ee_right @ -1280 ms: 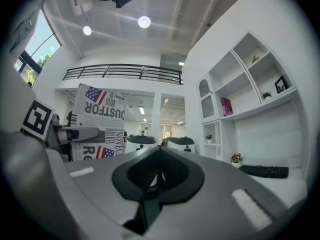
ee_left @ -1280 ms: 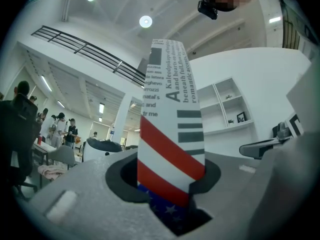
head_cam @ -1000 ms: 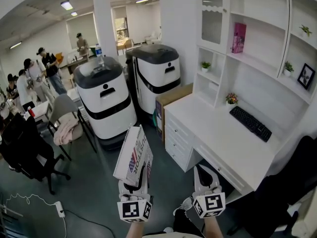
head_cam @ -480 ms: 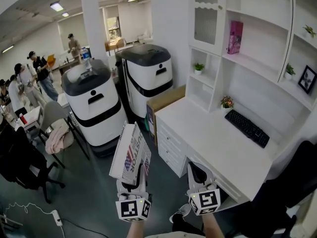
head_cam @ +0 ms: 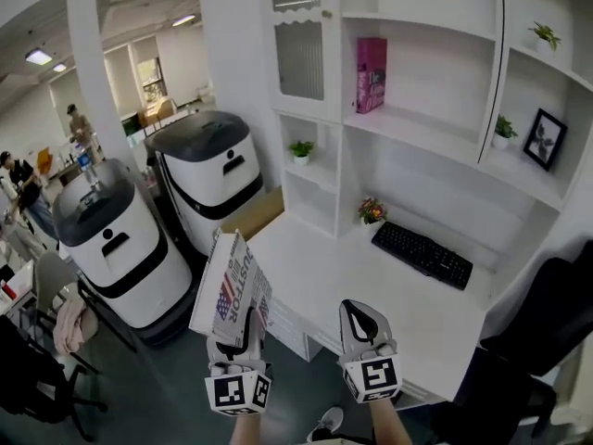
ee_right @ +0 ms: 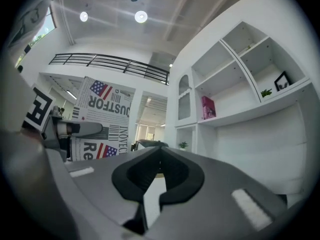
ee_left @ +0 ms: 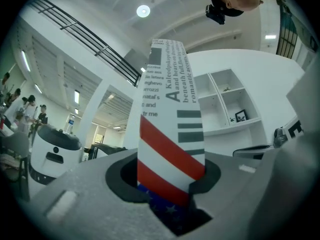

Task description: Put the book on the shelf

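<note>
White shelf (head_cam: 435,72), pink book (head_cam: 372,74) upright inside

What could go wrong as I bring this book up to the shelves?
1. The left gripper clamps the book only at its bottom edge. It stands tall and tilted, so it might pivot or slip in the jaws.
2. A pink book already stands on the open shelf; sliding yours in could knock it over.
3. The flower pot and keyboard sit below, so a dropped book may hit them.
</note>
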